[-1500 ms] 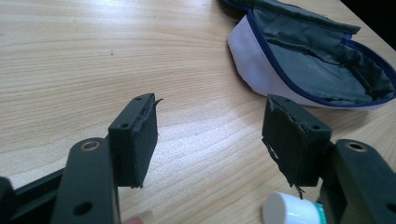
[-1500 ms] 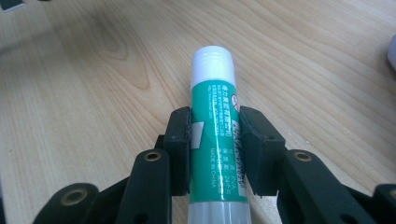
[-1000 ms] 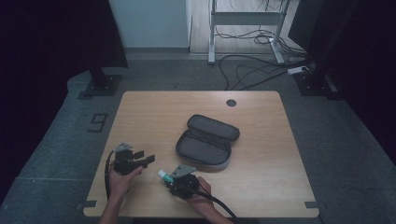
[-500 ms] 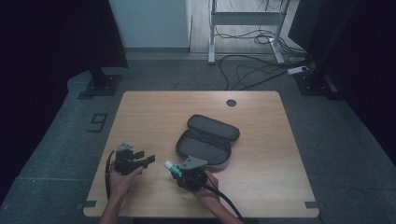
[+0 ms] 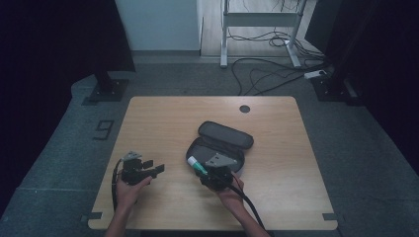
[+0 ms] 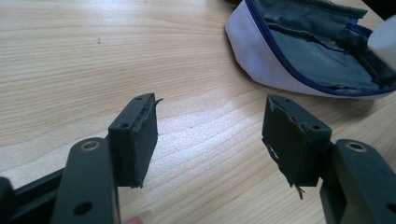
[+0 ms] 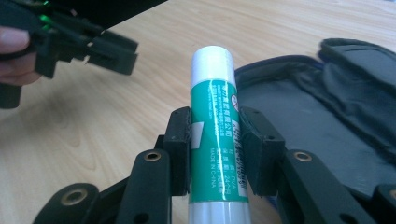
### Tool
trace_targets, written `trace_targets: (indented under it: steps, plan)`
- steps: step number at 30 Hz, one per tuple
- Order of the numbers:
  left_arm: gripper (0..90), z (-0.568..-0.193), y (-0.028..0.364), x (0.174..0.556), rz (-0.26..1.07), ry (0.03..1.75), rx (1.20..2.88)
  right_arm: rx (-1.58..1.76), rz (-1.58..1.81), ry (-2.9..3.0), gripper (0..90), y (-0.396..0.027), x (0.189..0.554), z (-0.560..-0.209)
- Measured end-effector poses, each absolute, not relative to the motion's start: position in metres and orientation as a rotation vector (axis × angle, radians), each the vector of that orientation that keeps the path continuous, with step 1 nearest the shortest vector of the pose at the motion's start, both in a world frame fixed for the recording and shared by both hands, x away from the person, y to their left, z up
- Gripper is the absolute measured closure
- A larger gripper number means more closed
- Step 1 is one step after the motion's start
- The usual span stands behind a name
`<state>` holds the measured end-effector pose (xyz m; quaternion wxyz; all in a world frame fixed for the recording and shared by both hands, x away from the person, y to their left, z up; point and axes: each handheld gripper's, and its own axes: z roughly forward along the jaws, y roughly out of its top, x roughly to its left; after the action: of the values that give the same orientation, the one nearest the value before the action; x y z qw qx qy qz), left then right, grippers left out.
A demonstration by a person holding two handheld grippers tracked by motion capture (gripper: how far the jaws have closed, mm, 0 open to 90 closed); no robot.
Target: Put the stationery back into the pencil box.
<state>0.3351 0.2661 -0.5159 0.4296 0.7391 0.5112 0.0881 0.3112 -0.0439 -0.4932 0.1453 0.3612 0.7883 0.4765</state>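
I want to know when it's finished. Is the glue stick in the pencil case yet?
Not yet. The pencil case already lies unzipped and open on the table. The right tool is clamped on the green glue stick, held at the case's edge. The left tool is open, holding nothing. Dropping it in is probably left.

Floor cables [image 5: 257, 79] beyond wooden table [image 5: 168, 118]

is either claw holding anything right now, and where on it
The right claw holds a green glue stick, its jaws clamped on the sides of the labelled body, the white cap end sticking out past them. The left claw is open and holds nothing.
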Motion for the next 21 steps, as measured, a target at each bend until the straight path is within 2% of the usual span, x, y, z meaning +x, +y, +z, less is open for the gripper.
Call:
trace_targets:
  steps: [21]
  plan:
    - [35.9,-0.521,0.261,0.337,0.205,1.274,1.872,1.195,1.313,2.169,64.5,-0.081,0.344,-0.5]
